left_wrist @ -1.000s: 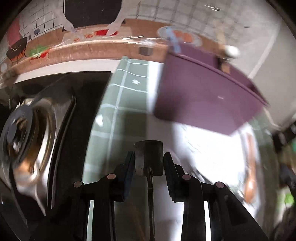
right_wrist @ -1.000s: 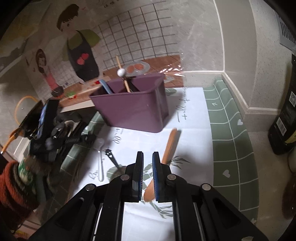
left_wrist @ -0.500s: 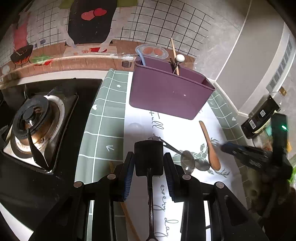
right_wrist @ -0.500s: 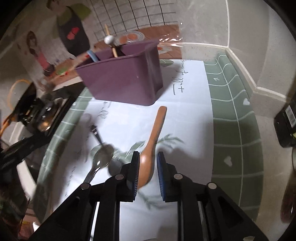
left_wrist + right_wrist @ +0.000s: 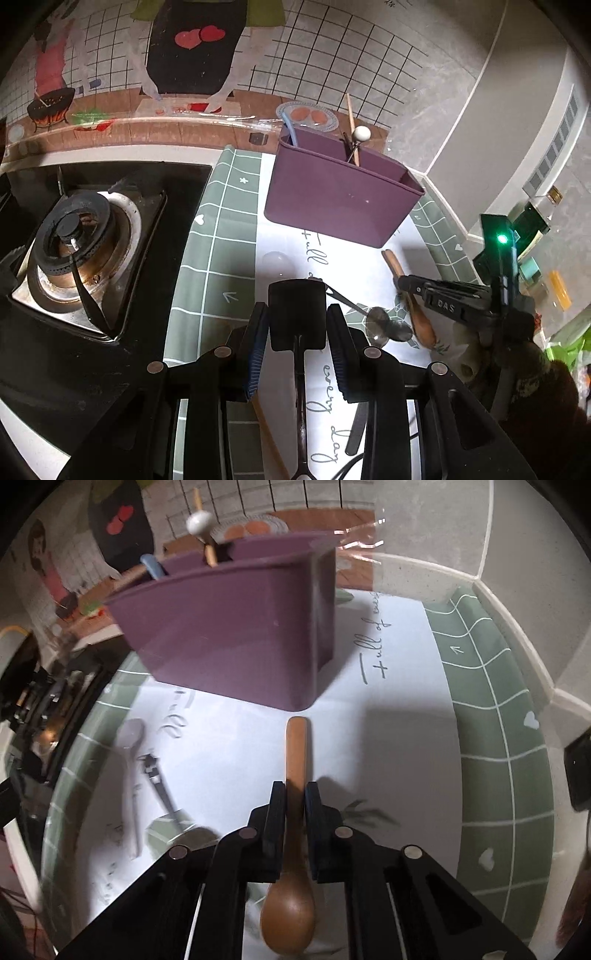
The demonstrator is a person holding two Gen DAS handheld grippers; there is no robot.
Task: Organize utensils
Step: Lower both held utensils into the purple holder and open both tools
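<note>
Left wrist view: the left hand-held gripper (image 5: 297, 325) is clamped on a black spatula (image 5: 297, 314), its flat blade standing between the blue pads and its handle running straight back toward the camera. The grip is unchanged from a second ago, though the view has swung from the stove (image 5: 79, 251) to take in the whole mat (image 5: 218, 251) on the counter (image 5: 122, 153). Beyond the blade lies a metal ladle (image 5: 388, 326), handle pointing up-left. Farther back stands the purple utensil holder (image 5: 340, 195), upright, with several handles sticking out of it.

Right wrist view: the right hand-held gripper (image 5: 295, 805) sits astride a wooden spoon (image 5: 293, 812) lying flat on the mat. The spoon's long axis runs along the fingers, handle tip pointing away at the holder's near corner, bowl toward the camera. The jaws have just been closing, and the pads now press the handle from both sides. A second ago this gripper hung above the mat with the spoon lying slantwise ahead of it.
</note>
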